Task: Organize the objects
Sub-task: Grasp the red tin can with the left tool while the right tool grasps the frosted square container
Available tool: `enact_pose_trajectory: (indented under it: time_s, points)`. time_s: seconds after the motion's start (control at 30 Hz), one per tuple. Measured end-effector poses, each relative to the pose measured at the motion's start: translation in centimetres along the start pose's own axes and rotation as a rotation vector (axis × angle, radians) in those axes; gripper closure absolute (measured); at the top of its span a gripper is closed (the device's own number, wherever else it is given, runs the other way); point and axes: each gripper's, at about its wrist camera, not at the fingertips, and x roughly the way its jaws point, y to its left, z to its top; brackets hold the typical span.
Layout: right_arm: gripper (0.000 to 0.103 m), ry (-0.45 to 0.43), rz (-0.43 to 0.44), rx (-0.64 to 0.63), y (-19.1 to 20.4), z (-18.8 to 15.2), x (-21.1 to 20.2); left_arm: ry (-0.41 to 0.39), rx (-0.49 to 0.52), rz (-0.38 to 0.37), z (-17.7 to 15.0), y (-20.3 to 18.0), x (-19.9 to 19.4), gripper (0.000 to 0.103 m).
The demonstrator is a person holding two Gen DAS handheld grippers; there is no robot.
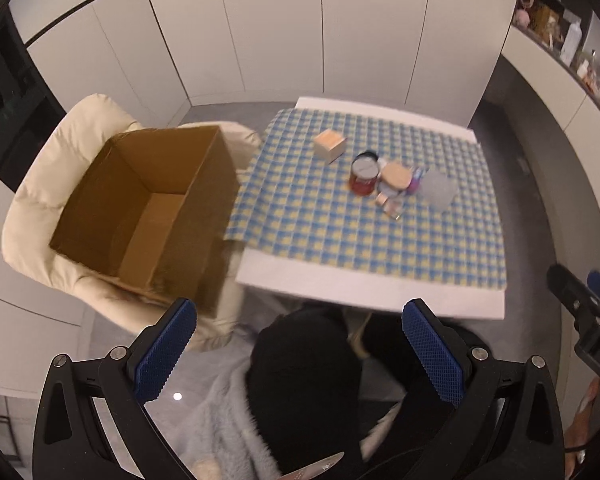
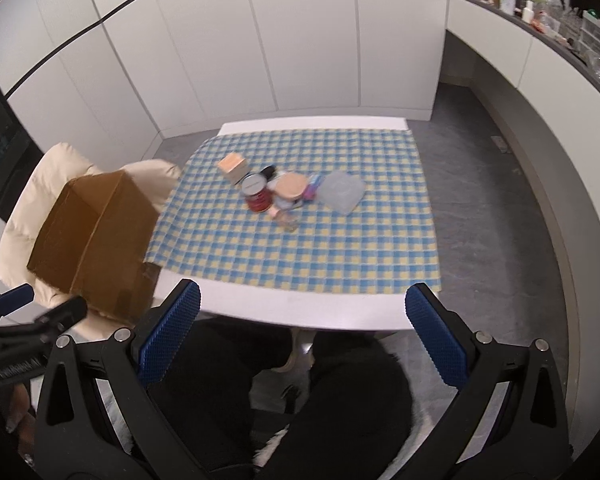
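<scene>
1. On the white table (image 2: 300, 312), lying flat: a blue and yellow checked cloth (image 2: 340, 248), covering most of the top and leaving a bare white strip along the near edge.
2. Near the middle of the cloth, sitting close together in a small cluster: a small tan box (image 1: 330, 145) at the far left, a red can (image 1: 363, 179) with a silvery top just beside it, a jar with a round tan lid (image 1: 396, 176) touching the can's right side, and a clear plastic tub (image 1: 440, 190) at the right end.
3. Behind the can, showing only partly: a dark round thing, too hidden to name; between the tan lid and the tub, poking out: something pink or purple, too blurred to tell.
4. In front of the jar, lying on the cloth: a small glass bottle (image 2: 286, 220) with a pale cap.
5. Left of the table, resting on a cream padded chair (image 1: 40, 208): an open cardboard box (image 1: 148, 208), showing only bare cardboard inside, its corner just beside the cloth's left edge.
6. Hovering over dark-clothed knees, short of the table's near edge: left gripper (image 1: 300, 360), fingers spread wide, holding nothing.
7. Hovering likewise, well apart from the cluster: right gripper (image 2: 302, 348), fingers spread wide too, holding nothing.
</scene>
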Motion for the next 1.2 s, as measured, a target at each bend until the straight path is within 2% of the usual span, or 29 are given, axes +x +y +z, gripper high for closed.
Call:
enact_pose_trajectory:
  time_s: [0.27, 0.43, 0.5, 0.6, 0.73, 0.83, 1.0, 1.1, 1.2]
  points:
    - [0.000, -0.087, -0.110, -0.017, -2.6, 0.7, 1.0, -0.024, 0.027, 0.038, 1.7, -1.5, 2.6, 0.000]
    - [0.000, -0.094, -0.071, -0.011, -3.0, 1.1, 3.5, -0.013, 0.122, -0.055, 2.6, -2.6, 5.5, 0.000]
    - [0.000, -0.133, -0.082, -0.034, -2.9, 1.2, 4.5, -0.015, 0.130, -0.066, 2.9, -3.1, 6.6, 0.001]
    - [0.000, -0.139, -0.141, -0.082, -2.3, 1.4, 6.6, -0.032, 0.115, -0.102, 4.0, -3.4, 8.3, 0.001]
    - [0.000, -0.121, -0.088, -0.065, -3.0, 2.3, 9.5, -0.043, 0.083, -0.133, 5.8, -3.6, 11.3, 0.001]
    - [0.000, -0.155, -0.049, -0.040, -3.9, 3.0, 11.4, -0.017, 0.074, -0.140, 7.3, -3.8, 14.1, 0.001]
    - [0.000, -0.190, -0.103, -0.175, -3.2, 4.3, 16.3, 0.014, 0.085, -0.118, 9.2, -4.6, 19.6, 0.001]
    - [0.000, -0.185, -0.060, -0.241, -3.0, 5.2, 20.4, 0.044, 0.085, -0.154, 10.0, -5.3, 22.6, 0.001]
    - [0.000, -0.169, -0.007, -0.259, -3.3, 6.3, 23.9, 0.071, 0.124, -0.151, 11.1, -6.9, 25.9, 0.001]
